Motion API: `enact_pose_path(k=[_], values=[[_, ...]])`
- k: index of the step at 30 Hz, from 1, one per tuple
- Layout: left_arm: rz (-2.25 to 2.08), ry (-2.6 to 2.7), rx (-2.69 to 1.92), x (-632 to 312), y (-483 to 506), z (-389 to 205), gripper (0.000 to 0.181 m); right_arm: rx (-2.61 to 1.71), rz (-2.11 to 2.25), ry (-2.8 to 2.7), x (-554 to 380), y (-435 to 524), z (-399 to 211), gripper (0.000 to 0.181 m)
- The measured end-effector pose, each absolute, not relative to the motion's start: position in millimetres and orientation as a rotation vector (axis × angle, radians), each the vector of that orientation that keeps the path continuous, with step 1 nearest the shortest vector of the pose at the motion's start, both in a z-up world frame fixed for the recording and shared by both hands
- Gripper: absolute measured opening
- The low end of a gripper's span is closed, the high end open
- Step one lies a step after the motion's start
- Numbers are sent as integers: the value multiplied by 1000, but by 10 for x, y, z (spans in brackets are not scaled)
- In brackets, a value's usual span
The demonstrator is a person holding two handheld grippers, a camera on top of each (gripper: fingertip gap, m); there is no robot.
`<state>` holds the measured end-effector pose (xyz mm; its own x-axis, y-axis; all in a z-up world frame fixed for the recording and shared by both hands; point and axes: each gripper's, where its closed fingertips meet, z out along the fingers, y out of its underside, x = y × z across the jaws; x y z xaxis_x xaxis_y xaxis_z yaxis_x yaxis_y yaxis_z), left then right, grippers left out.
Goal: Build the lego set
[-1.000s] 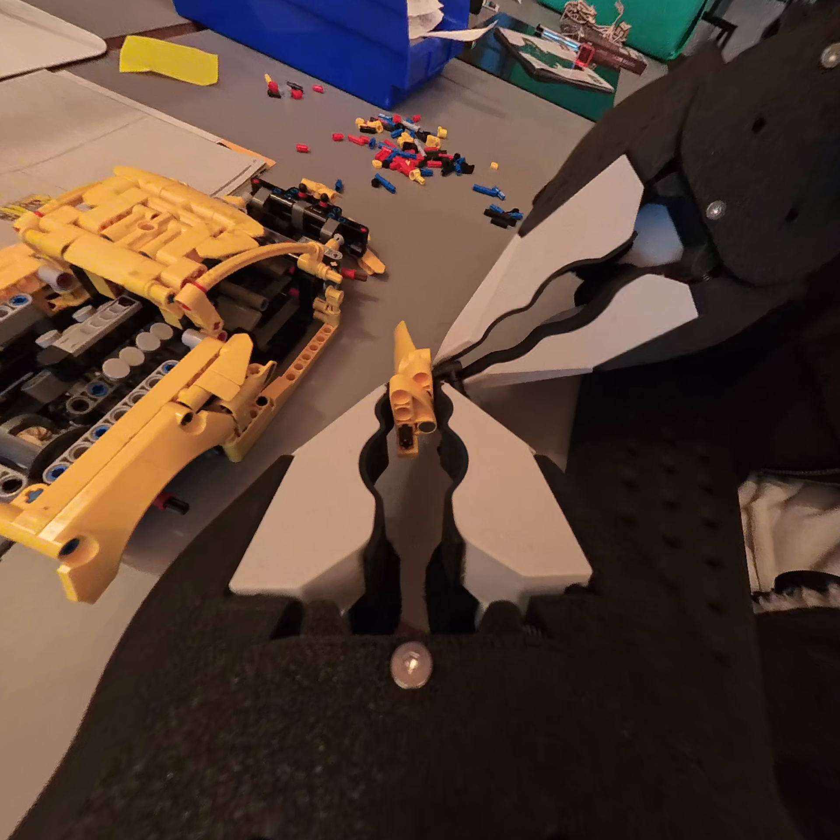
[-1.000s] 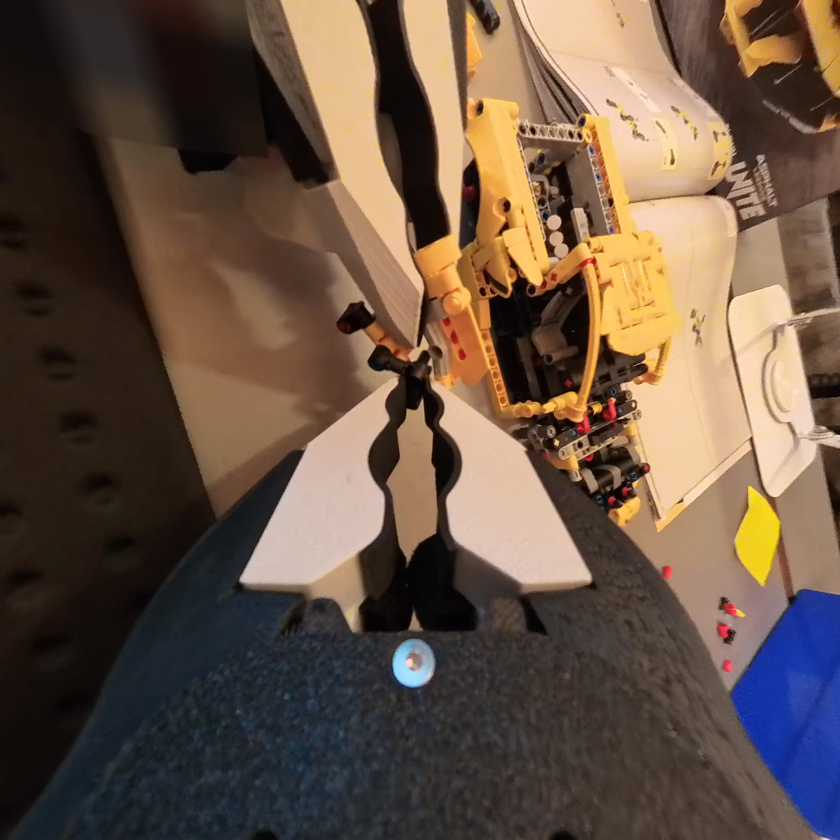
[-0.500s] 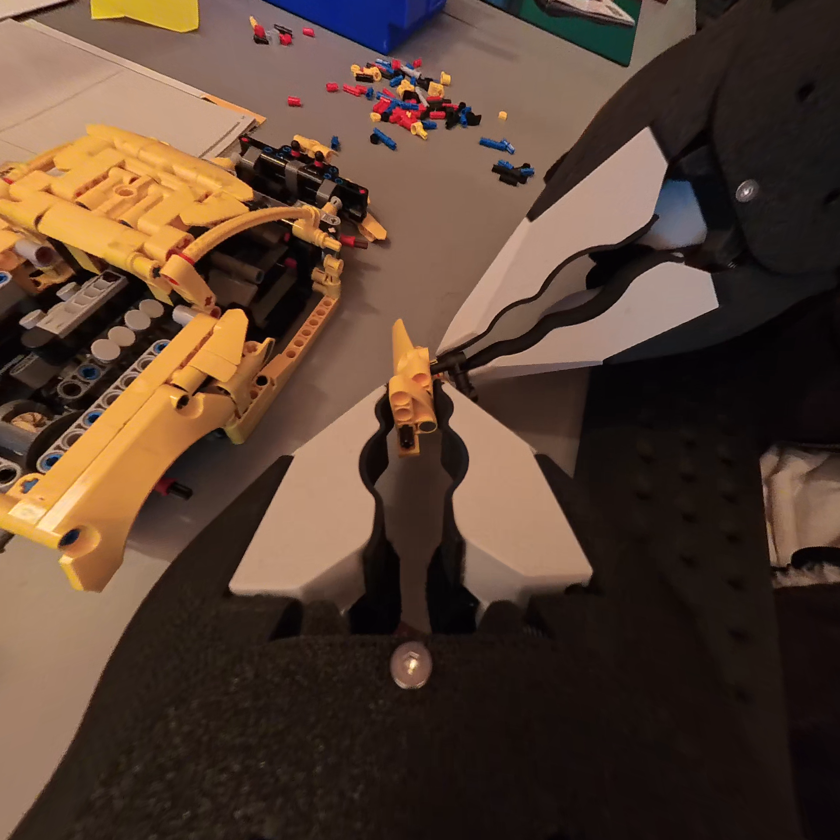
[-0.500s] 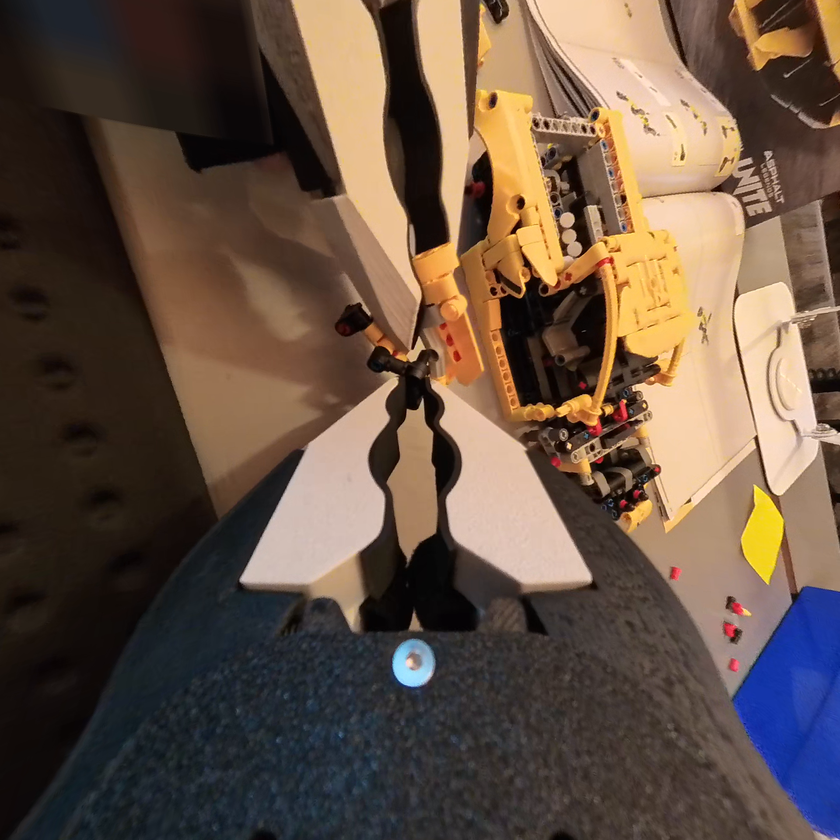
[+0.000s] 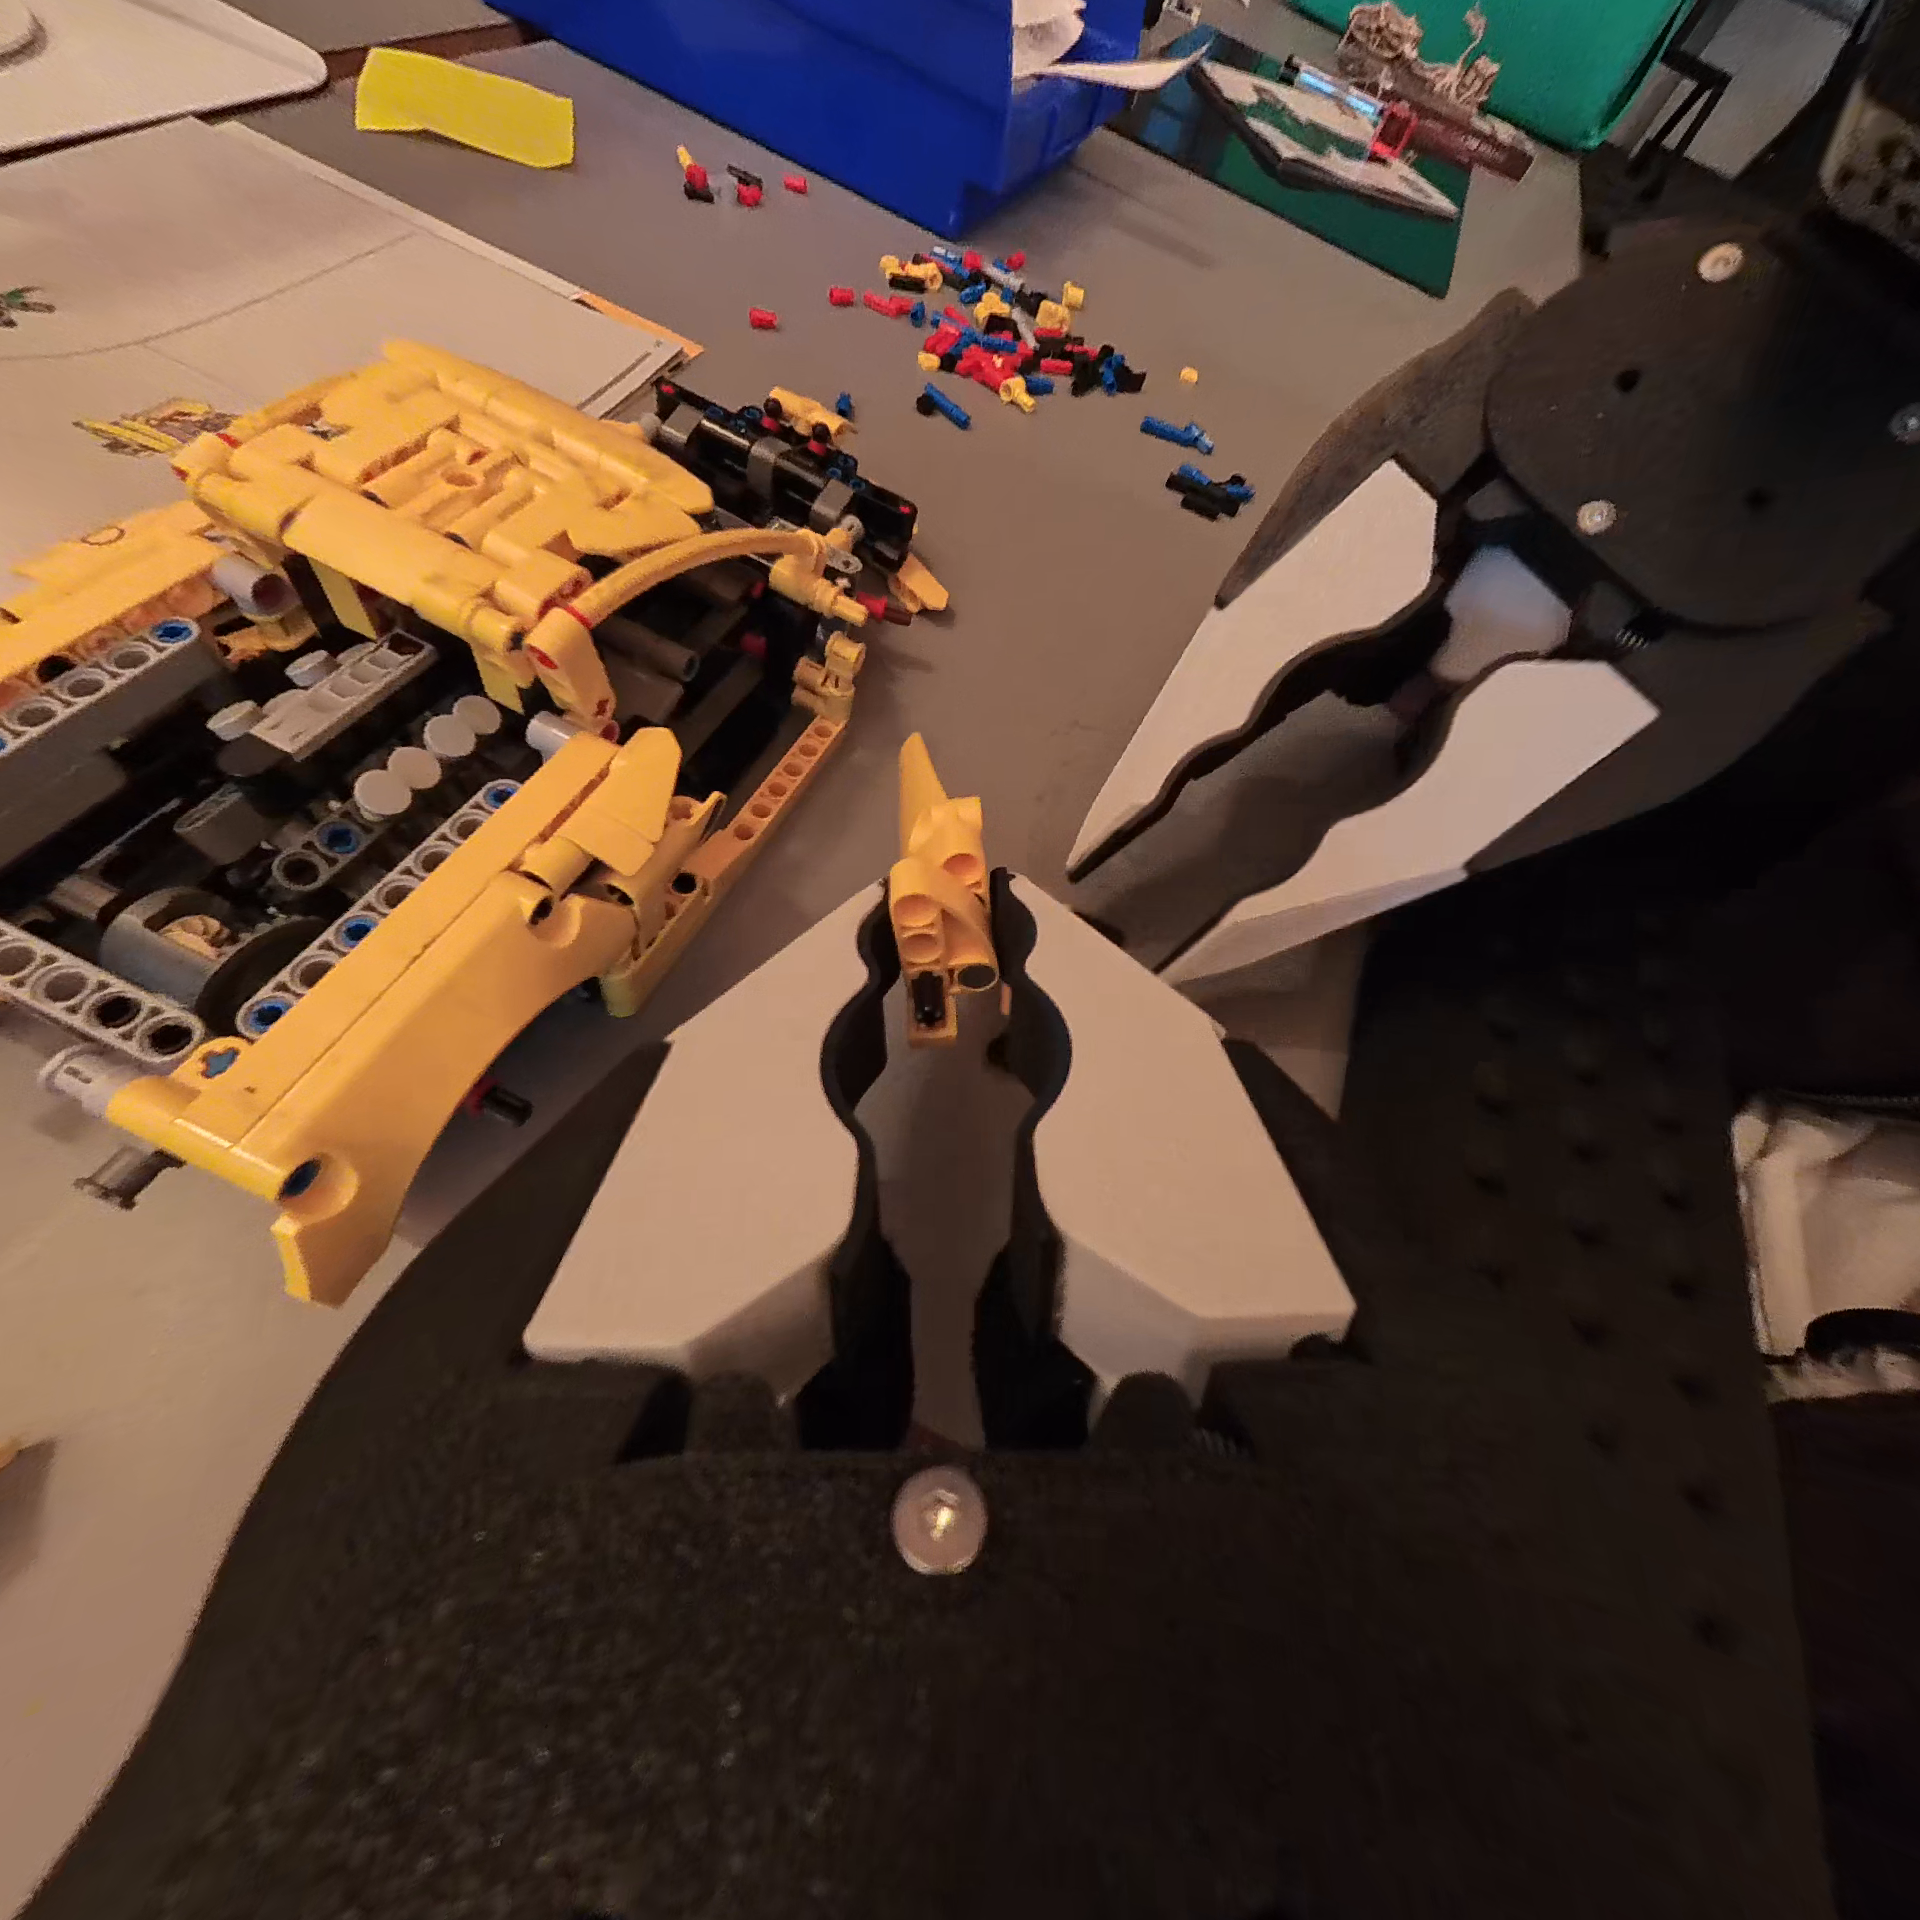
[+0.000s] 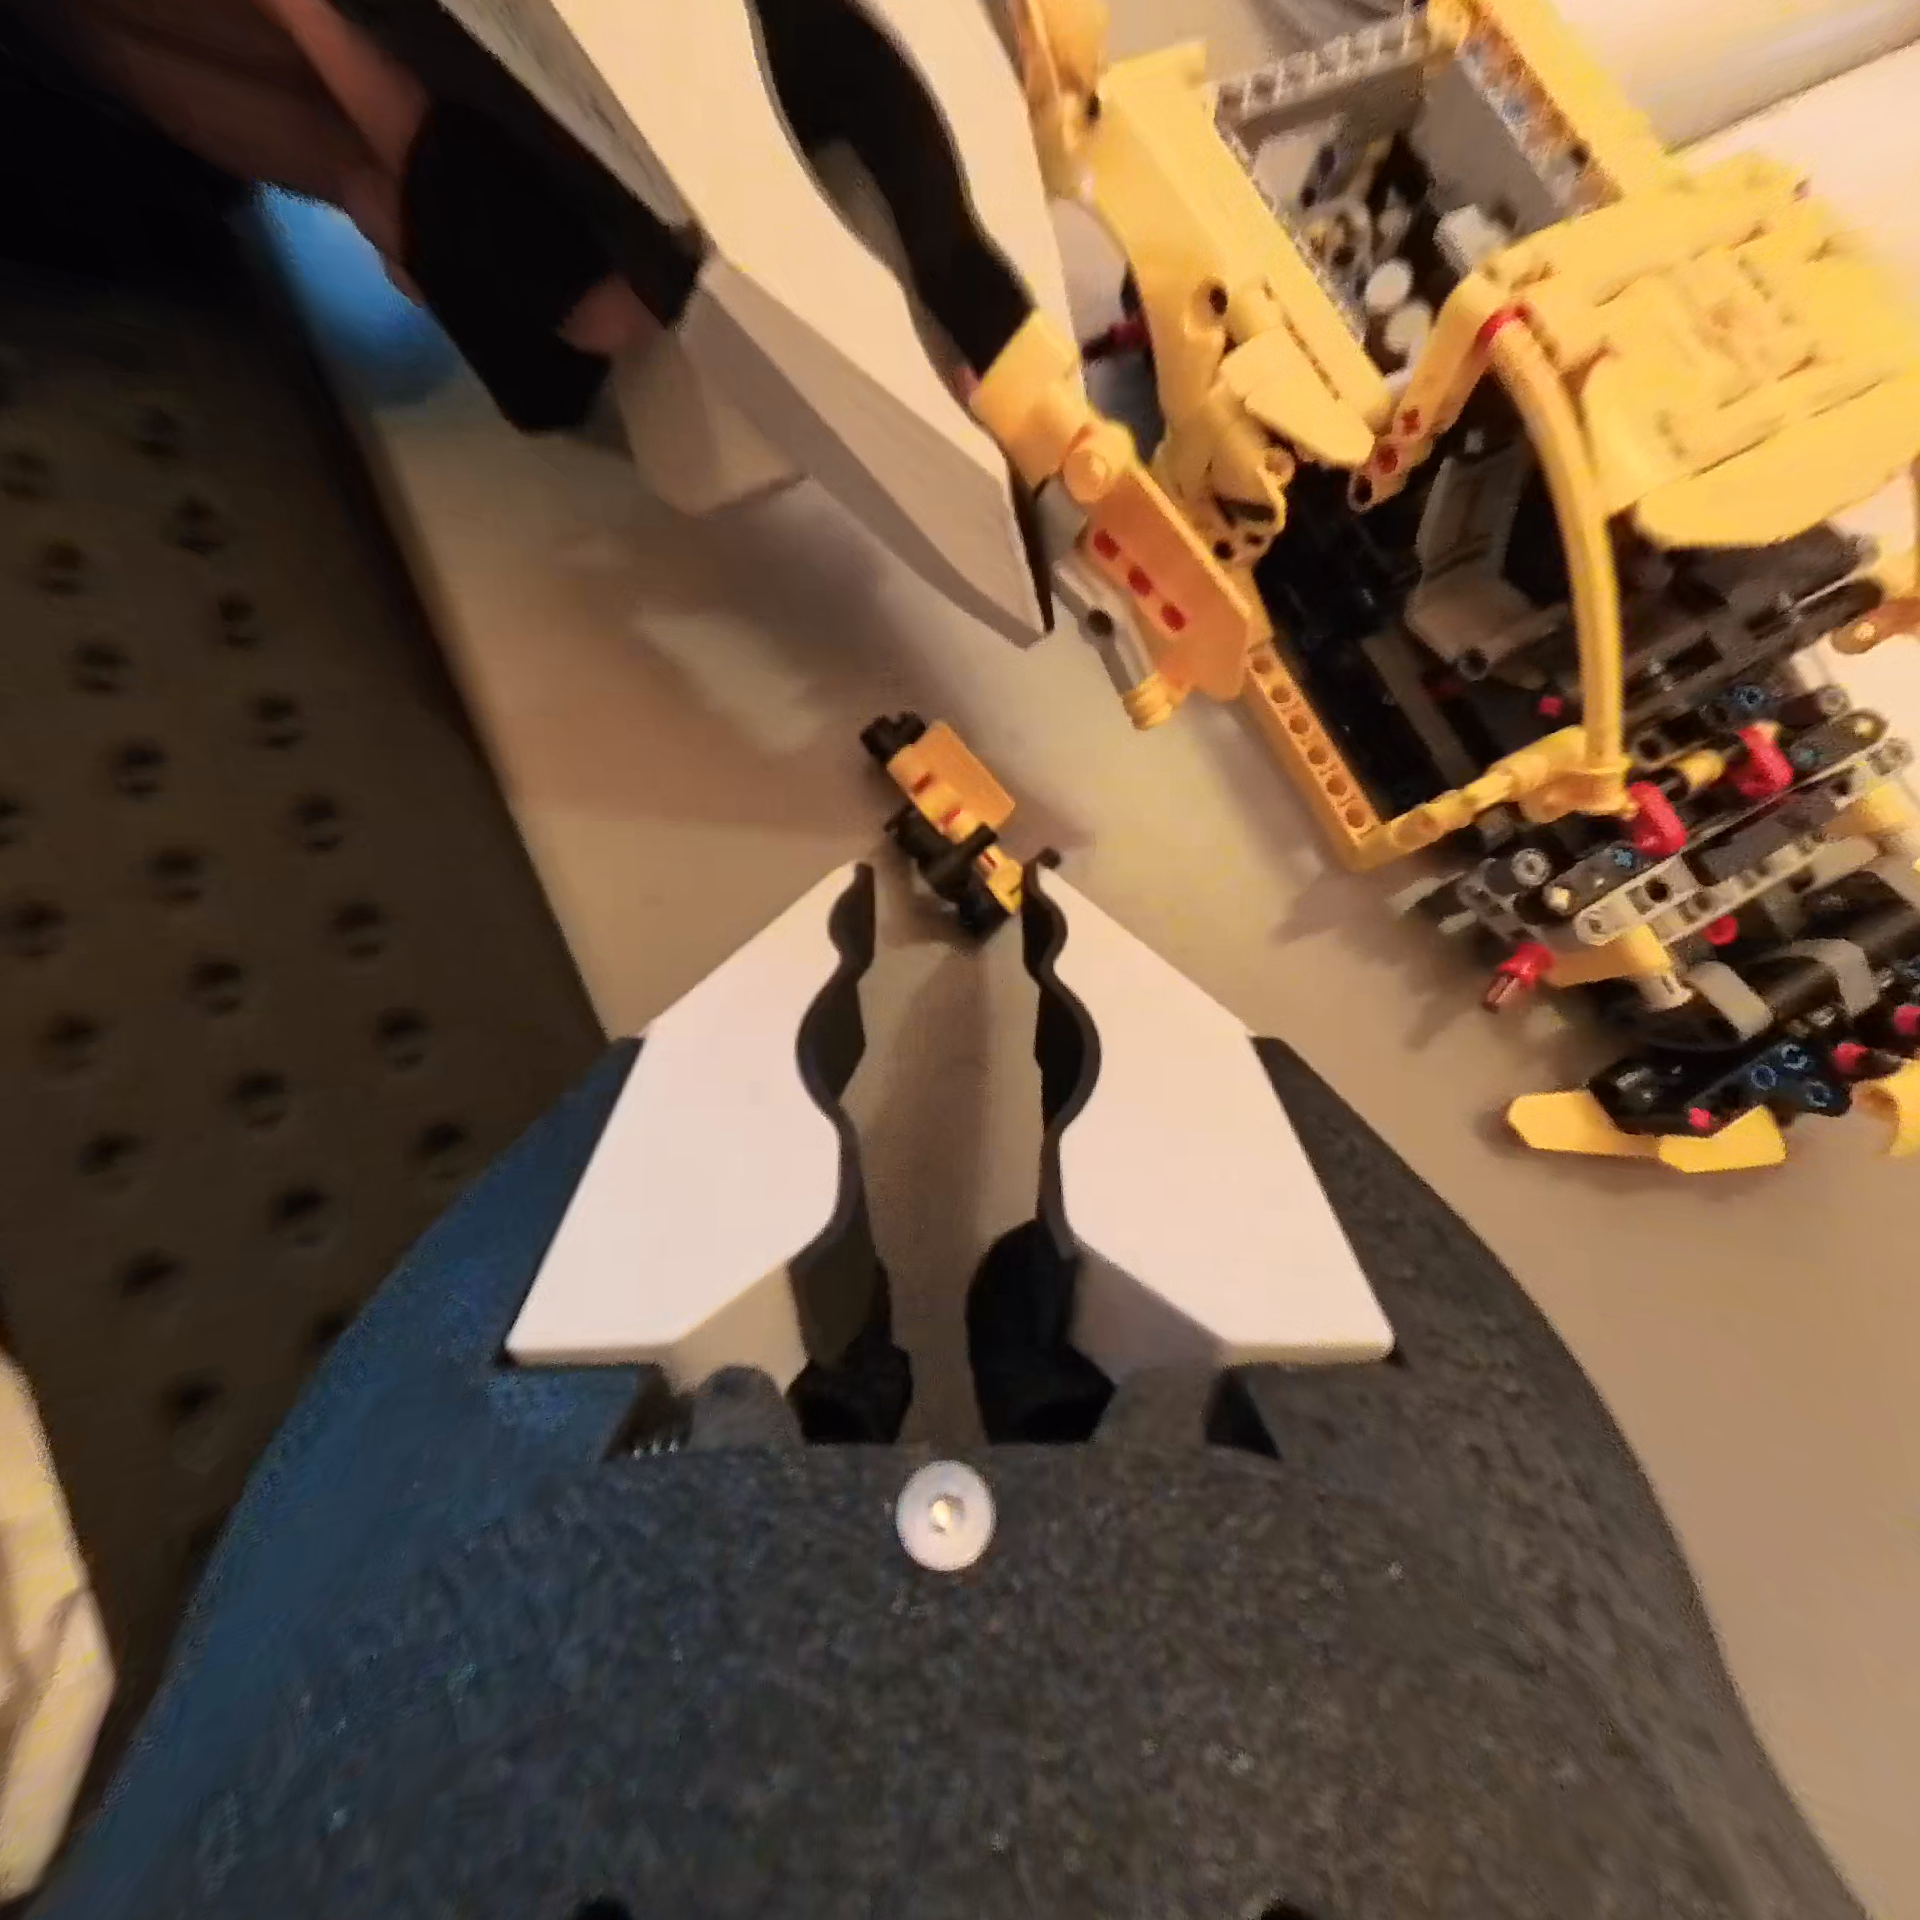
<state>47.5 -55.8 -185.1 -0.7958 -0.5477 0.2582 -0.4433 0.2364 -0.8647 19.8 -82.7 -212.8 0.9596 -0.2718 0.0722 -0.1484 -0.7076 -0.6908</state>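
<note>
Was a flat grey table (image 5: 1039, 623), bearing a half-built yellow and black brick car (image 5: 416, 748), a scatter of small red, blue and black loose pins (image 5: 1008, 332), a blue plastic bin (image 5: 873, 94), open white instruction pages (image 5: 260, 270), a yellow paper scrap (image 5: 462, 104).

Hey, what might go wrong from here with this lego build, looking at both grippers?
1. The left gripper pinches the yellow part only at its fingertips, so it could twist or slip under pushing force.
2. The small yellow-and-black piece lies loose in front of the open right gripper, close to one fingertip; a slightly off closing might flick it away.
3. The yellow car sits close, so a wide swing could knock it.
</note>
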Motion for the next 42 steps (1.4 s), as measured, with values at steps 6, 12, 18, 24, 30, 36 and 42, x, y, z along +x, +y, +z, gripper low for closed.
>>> enact_pose_path(k=[6,12,18,24,30,36,42], values=[[-1909,2437,-1061,314,-677,-1665,16,-2241,-554,94,453,-825,-1686,25],[-2038,2436,-1148,276,-692,-1601,16,-2199,-966,-149,436,-745,-1672,7],[-2033,2412,-1150,304,-678,-1591,17,-2221,-964,-117,457,-747,-1691,6],[-2071,2361,-1187,356,-636,-1550,17,-2247,-935,-78,479,-766,-1736,6],[-1967,2367,-1083,366,-591,-1567,15,-2207,-807,-30,421,-761,-1733,8],[-1753,2418,-989,383,-548,-1732,15,-2292,-423,-79,256,-871,-2042,25],[-1611,2456,-913,398,-610,-1881,15,-2345,-541,-236,279,-842,-2257,18]])
